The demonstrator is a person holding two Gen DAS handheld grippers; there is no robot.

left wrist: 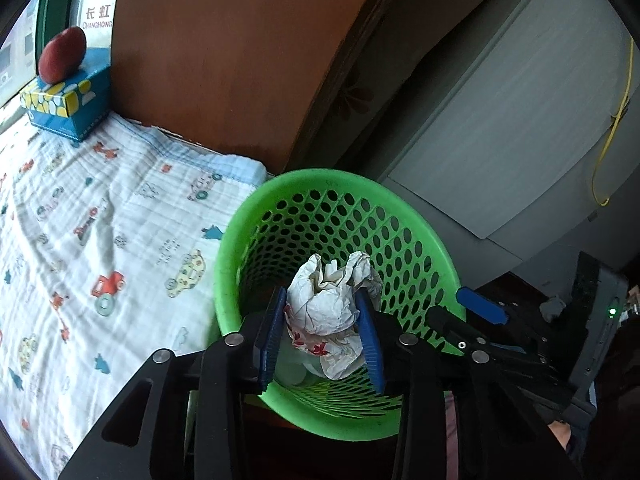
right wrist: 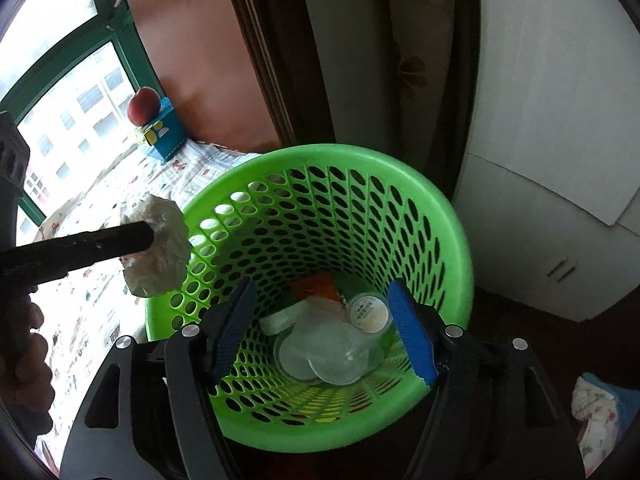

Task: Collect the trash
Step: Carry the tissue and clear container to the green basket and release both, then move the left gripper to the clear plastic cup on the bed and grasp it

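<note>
A green perforated basket (left wrist: 340, 176) stands on the floor beside the bed. My left gripper (left wrist: 320, 293) hangs over its mouth, its blue pads shut on a crumpled white paper wad (left wrist: 334, 304) with red print. In the right wrist view the same wad (right wrist: 160, 252) sits at the tip of the left gripper's black finger, just over the basket's left rim (right wrist: 320, 152). My right gripper (right wrist: 323, 285) is open above the basket with nothing between its pads. Clear plastic lids (right wrist: 328, 352), a small round tub (right wrist: 369, 312) and an orange wrapper (right wrist: 316, 288) lie on the basket's bottom.
A bed with a car-print sheet (left wrist: 100, 220) lies to the left. A blue tissue box (left wrist: 68, 104) with a red apple (left wrist: 62, 54) on it is at the window end. A wooden panel (left wrist: 224, 60) and a white cabinet (left wrist: 500, 128) with a yellow cable (left wrist: 612, 120) stand behind the basket.
</note>
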